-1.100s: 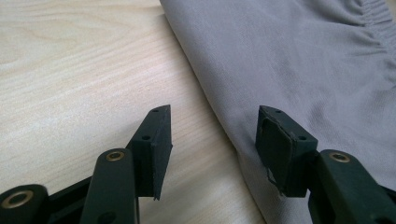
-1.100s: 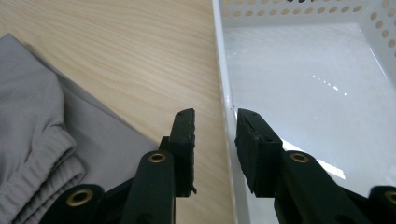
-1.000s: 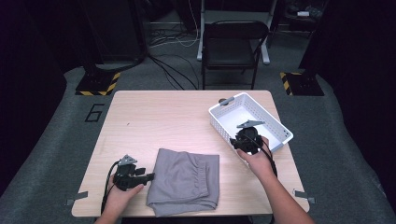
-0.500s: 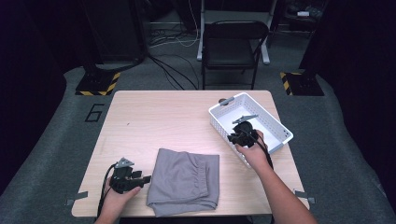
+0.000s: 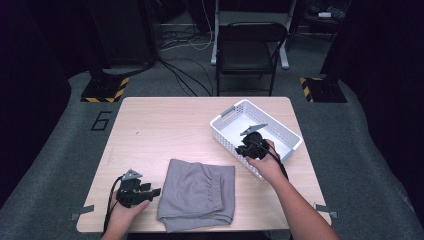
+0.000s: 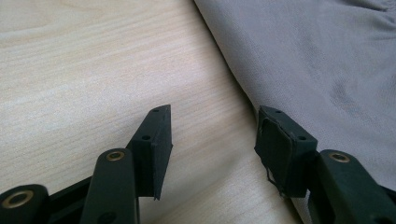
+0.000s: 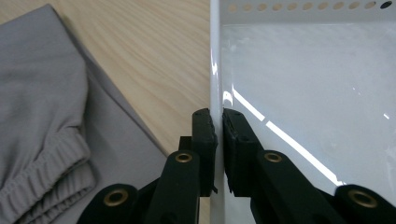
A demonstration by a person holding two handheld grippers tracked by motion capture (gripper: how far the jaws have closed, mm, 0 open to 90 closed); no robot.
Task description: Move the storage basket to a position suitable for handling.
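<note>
A folded grey cloth (image 5: 197, 192) lies at the table's front middle. My left gripper (image 5: 156, 190) rests on the wood just left of it. In the left gripper view its jaws (image 6: 215, 116) stand open and hold nothing, one pad at the edge of the cloth (image 6: 317, 56). A white perforated basket (image 5: 272, 116) sits at the right of the table. My right gripper (image 5: 248, 149) is at its near-left side. In the right gripper view it (image 7: 218, 114) is shut on the basket's thin wall (image 7: 215, 56), one pad outside and one inside.
The basket's floor (image 7: 317, 93) is bare and shiny. Bare wood (image 5: 165, 130) spans the table's left and back. Beyond the far edge stands a black folding chair (image 5: 250, 50), with cables on the floor. The cloth's elastic waistband (image 7: 42, 168) lies close to the basket.
My right gripper has shifted a little to the left and closed on the basket's wall. The basket has slid slightly left with it. My left gripper has stayed put.
</note>
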